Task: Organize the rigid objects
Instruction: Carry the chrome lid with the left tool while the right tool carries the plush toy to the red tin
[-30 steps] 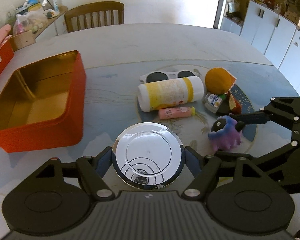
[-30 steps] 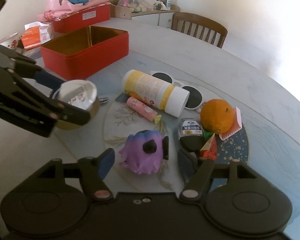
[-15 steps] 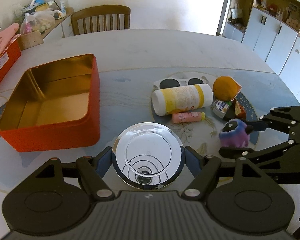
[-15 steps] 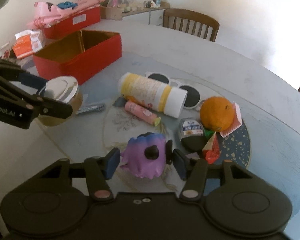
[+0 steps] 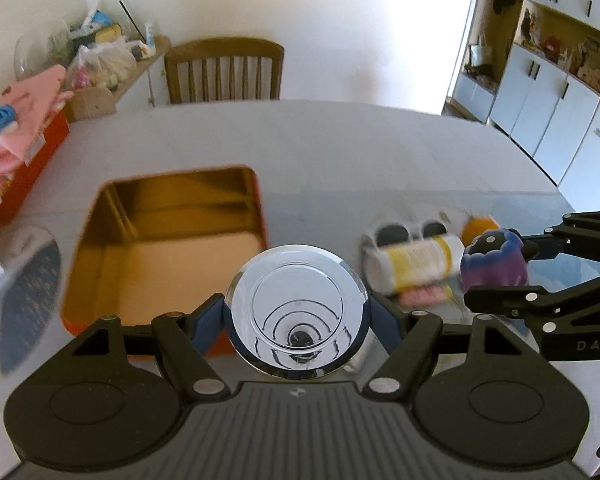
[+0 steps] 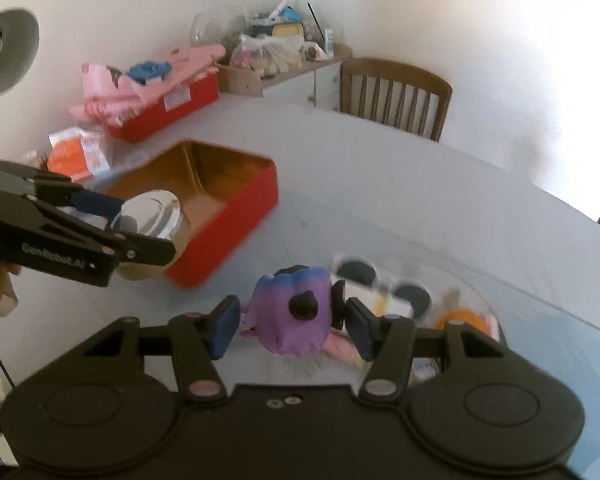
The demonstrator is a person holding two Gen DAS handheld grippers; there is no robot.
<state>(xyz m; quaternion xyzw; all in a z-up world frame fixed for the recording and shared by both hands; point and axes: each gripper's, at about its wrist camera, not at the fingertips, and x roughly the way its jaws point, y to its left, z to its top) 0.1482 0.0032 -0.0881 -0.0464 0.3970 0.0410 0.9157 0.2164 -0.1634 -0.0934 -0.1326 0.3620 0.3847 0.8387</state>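
So right now both my tongs are loaded. The left tongs (image 5: pixel 298 322) are clamped on a jar with a chrome lid (image 5: pixel 298 312), pads squeezing the sides just under the lid rim, and it's up off the tabletop (image 5: pixel 340 152), right at the near edge of the open red tin (image 5: pixel 172 240). The right tongs (image 6: pixel 288 326) are pinching a purple toy (image 6: pixel 294 312) across its body, also lifted clear.

Handling guess: the jar looks rigid, and that shiny lid is probably slick, so grabbing the body below the lid seems smarter than grabbing the lid itself. It might have some weight to it. The toy looks light and lumpy, maybe a bit squishy, so a mid-body pinch feels safest.

Past the toy, toward the right edge of the tabletop, the leftovers sit in a blurry pile: a yellow-and-white canister (image 5: pixel 414 266) on its side, sunglasses (image 5: pixel 408 234) just behind it, something orange (image 5: pixel 478 228) beside that. A wooden chair (image 5: pixel 224 70) stands at the far edge.
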